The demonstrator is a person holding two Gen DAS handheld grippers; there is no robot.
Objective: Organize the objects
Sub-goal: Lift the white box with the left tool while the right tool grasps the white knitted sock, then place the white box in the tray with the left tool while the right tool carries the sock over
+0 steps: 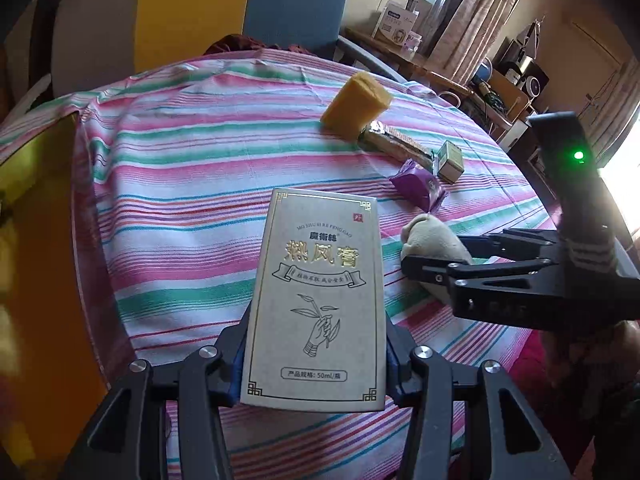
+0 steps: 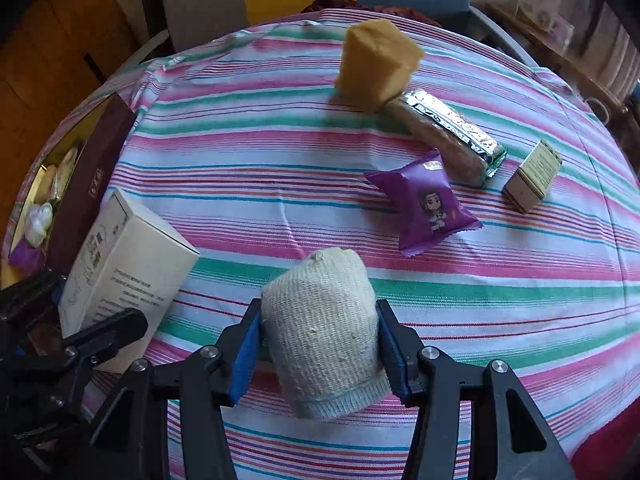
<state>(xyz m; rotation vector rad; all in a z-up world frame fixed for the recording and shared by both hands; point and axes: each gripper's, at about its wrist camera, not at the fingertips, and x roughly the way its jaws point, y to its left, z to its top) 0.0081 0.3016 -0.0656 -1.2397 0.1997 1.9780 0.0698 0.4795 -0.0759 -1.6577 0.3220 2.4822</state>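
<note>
Left hand-held gripper (image 1: 316, 364): pinching the ointment carton (image 1: 318, 296) low on its two long sides, carton upright and lifted off the striped cloth (image 1: 192, 184).
Carton handling: looks light and stiff, thin card; a hard squeeze would likely dent it, so the grip belongs on the edges.
Right hand-held gripper (image 2: 320, 344): blue pads (image 2: 245, 354) pressed on the rolled sock (image 2: 322, 332), mid-body.
Sock handling: soft, it gives, unlikely to slip.
Likely destination: open box (image 2: 86, 176) at the bench's left edge.
Waiting on the cloth: yellow sponge (image 2: 376, 64), foil biscuit pack (image 2: 452, 136), purple snack packet (image 2: 426, 204), small carton (image 2: 532, 176).
</note>
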